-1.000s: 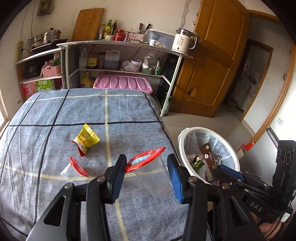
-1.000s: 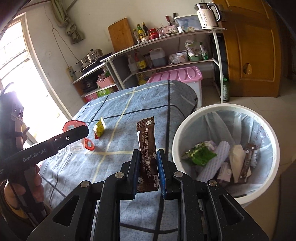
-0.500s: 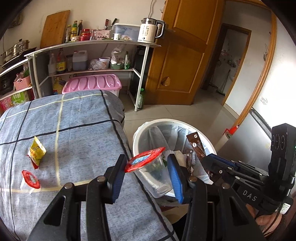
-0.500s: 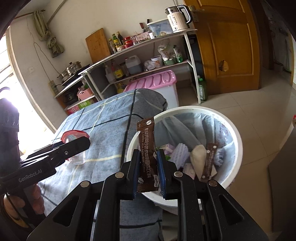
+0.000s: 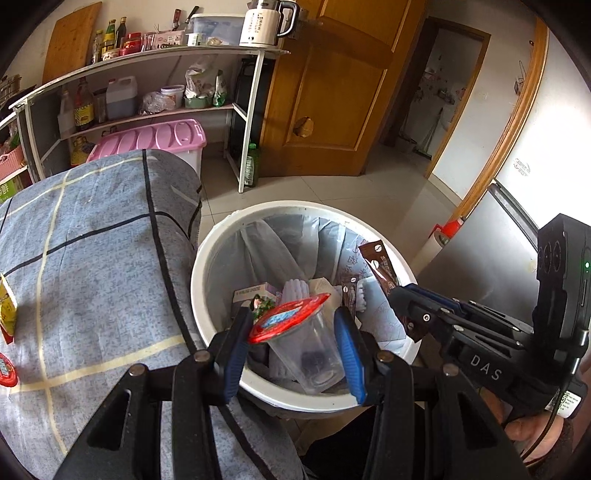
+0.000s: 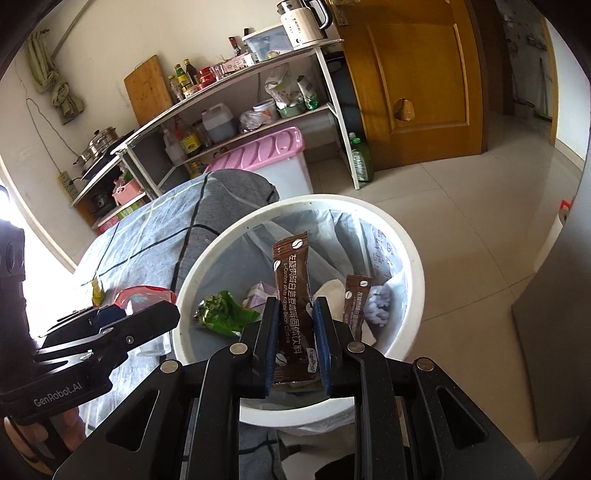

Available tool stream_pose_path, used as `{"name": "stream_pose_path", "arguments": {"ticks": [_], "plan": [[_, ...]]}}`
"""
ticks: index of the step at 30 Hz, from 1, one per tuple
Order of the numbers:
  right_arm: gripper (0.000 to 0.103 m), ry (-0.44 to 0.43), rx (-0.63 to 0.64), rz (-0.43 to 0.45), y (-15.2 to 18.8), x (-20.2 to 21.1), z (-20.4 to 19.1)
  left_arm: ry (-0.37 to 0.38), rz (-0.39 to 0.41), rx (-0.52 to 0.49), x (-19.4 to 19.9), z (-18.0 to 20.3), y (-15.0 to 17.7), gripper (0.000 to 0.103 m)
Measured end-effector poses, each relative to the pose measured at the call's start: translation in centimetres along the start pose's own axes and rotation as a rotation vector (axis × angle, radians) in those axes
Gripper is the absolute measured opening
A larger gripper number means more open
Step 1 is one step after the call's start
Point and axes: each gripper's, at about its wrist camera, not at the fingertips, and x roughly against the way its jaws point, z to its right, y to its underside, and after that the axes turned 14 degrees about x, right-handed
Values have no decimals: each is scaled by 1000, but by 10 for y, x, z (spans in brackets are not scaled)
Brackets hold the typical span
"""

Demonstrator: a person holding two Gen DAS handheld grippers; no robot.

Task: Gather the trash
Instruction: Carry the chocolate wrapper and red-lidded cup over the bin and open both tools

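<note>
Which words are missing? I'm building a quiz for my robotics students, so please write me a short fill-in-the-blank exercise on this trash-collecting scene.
1. The left hand-held gripper holds a clear plastic cup with a ____ foil lid.
2. The right hand-held gripper pinches a brown ____ sachet.
3. Both items hang over the white ____.

Missing words: red; coffee; trash bin

Kitchen shelving, a covered table and a wooden door

A white metal shelf rack (image 5: 236, 110) carries a white electric kettle (image 5: 264, 22), a clear lidded plastic box (image 5: 216, 24), dark sauce bottles (image 5: 107, 35) and a wooden cutting board (image 5: 70, 40) leaning on the wall; a pink-lidded storage tub (image 5: 155, 138) sits under it, just behind the blue-grey checked tablecloth (image 5: 92, 258), with a green bottle (image 5: 252, 166) on the tiled floor beside the orange-brown wooden door (image 5: 332, 103)
</note>
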Motion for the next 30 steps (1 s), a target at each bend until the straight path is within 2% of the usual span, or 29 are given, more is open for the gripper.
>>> {"name": "stream_pose_path", "arguments": {"ticks": [10, 12, 15, 17, 18, 28, 30], "plan": [[20, 25, 16, -49, 1, -20, 5, -5, -39, 1, -15, -1, 1, 48], [21, 32, 19, -50, 1, -21, 4, -6, -28, -7, -13, 0, 1, 54], [24, 41, 15, -52, 1, -22, 2, 2, -25, 2, -10, -3, 0, 55], [35, 47, 18, -51, 1, -22, 1, -9, -16, 7, -8, -6, -1, 57], [37, 49, 17, -51, 1, -22, 0, -13, -14, 11, -7, -8, -1, 59], [37, 26, 15, -19, -2, -11, -16, -34, 43, 51, 19, -36, -1, 63], [37, 9, 24, -7, -5, -8, -24, -57, 70, 58, 28, -44, 0, 64]]}}
